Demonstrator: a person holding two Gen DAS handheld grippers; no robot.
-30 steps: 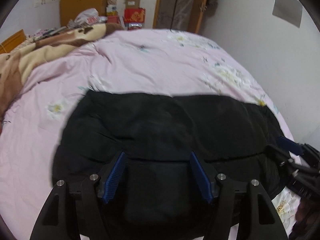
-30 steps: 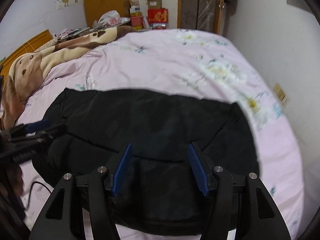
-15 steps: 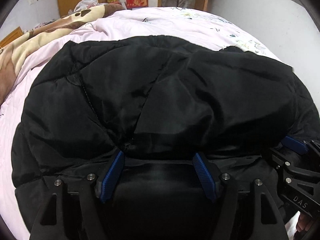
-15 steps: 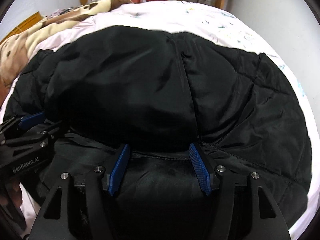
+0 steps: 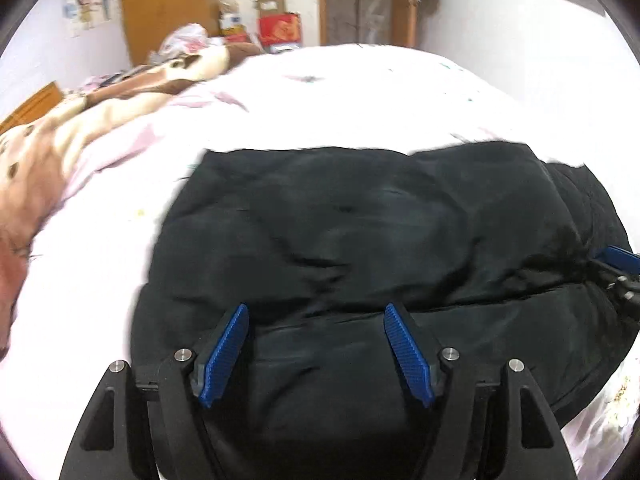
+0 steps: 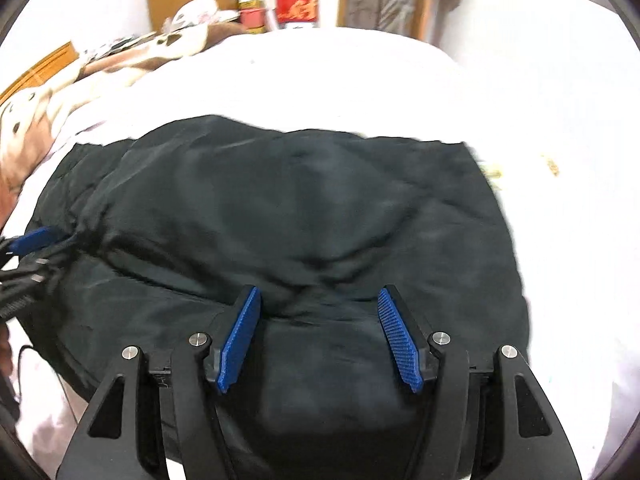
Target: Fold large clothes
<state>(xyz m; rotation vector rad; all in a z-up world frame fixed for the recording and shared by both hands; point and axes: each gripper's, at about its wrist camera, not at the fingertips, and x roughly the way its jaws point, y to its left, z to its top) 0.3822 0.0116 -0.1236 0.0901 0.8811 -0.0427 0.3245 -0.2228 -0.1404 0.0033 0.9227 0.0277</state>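
Bedspread [image 5: 360,96] glare-washed; left gripper [image 5: 316,354] and right gripper [image 6: 320,340] fingers each clamp black jacket [image 5: 360,220] folds, near hem hidden.

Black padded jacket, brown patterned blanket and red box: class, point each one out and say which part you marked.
Black padded jacket [image 5: 360,232]: left wrist view, middle of its upper layer.
Brown patterned blanket [image 5: 92,120]: left wrist view, a fold along the bed's left side.
Red box [image 6: 298,8]: right wrist view, its front face.

Black jacket [image 5: 360,240] motion-blurred, near edge hidden
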